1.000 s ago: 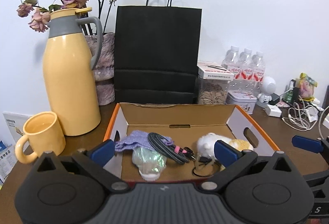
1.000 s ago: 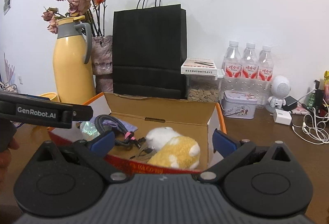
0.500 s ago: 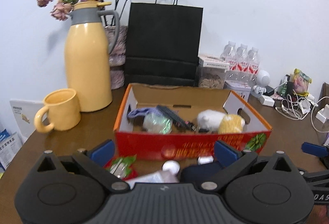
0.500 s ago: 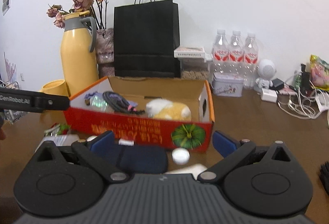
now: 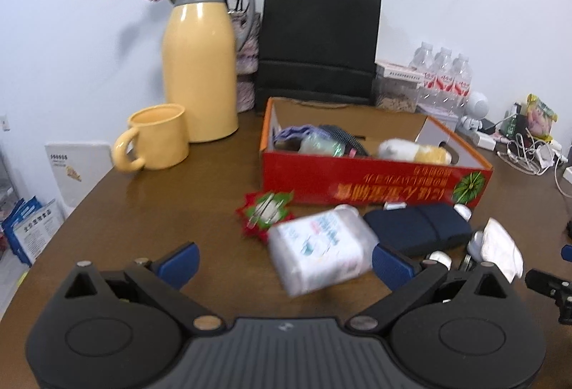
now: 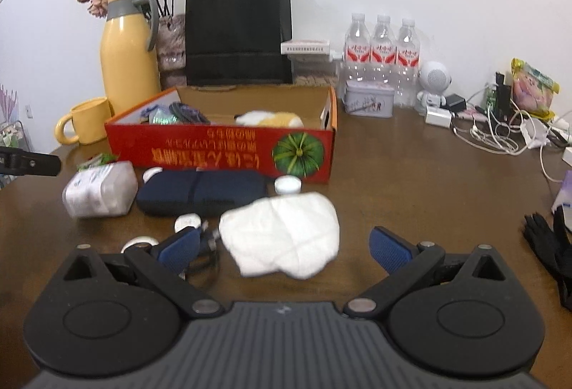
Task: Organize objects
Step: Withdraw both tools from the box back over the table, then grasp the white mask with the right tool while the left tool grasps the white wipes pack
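Blue pads wide apart on both my claws, nothing between them. My left gripper (image 5: 284, 262) hovers over the brown table (image 5: 143, 210), the white tissue pack (image 5: 320, 253) lying just ahead at one o'clock — blurred, so its print is unreadable. My right gripper (image 6: 284, 246) hangs above the crumpled white cloth (image 6: 282, 233) at twelve o'clock. Beyond it the navy pouch (image 6: 202, 190) lies along the front of the red box (image 6: 221, 153), small white caps (image 6: 287, 184) scattered near it. Inside the box — a plush toy (image 6: 270, 119) and a black cable (image 6: 187, 113). At ten o'clock, the yellow mug (image 6: 85, 126).
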A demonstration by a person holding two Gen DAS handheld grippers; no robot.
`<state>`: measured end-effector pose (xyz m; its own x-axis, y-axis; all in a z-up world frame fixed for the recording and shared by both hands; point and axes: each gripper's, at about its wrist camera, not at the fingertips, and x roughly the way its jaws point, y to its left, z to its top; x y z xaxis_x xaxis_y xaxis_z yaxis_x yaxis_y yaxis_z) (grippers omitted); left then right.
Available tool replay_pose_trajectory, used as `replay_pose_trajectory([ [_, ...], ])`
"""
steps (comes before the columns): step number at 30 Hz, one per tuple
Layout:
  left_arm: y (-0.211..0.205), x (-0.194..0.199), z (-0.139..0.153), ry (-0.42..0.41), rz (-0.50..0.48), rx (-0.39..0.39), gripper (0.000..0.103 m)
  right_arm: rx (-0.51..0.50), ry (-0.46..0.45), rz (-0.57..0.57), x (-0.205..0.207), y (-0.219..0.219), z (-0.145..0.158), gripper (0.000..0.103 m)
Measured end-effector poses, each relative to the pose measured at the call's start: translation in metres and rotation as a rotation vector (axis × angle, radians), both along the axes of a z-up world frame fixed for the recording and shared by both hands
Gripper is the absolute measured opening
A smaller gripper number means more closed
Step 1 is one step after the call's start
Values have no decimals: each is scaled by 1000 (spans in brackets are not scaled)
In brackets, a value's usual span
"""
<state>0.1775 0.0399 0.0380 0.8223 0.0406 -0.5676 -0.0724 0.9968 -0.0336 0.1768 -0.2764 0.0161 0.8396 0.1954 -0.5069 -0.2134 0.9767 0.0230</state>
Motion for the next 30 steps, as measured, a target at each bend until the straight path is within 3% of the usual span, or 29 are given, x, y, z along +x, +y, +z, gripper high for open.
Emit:
replay_pose_trajectory([
  [8, 10, -15, -16, 50, -3, 34, 103, -21, 40, 15, -12, -1, -15, 103],
  [14, 6, -3, -18, 70, -10, 9, 103, -19, 50, 23, -1, -2, -19, 103],
  [25, -24, 57, -10, 148, 34, -60, 103, -19, 74, 97, 39, -6, -15, 103],
  [30, -38, 89, -16, 190, 98, -43, 103, 2, 119, 157, 68, -9, -19, 103],
])
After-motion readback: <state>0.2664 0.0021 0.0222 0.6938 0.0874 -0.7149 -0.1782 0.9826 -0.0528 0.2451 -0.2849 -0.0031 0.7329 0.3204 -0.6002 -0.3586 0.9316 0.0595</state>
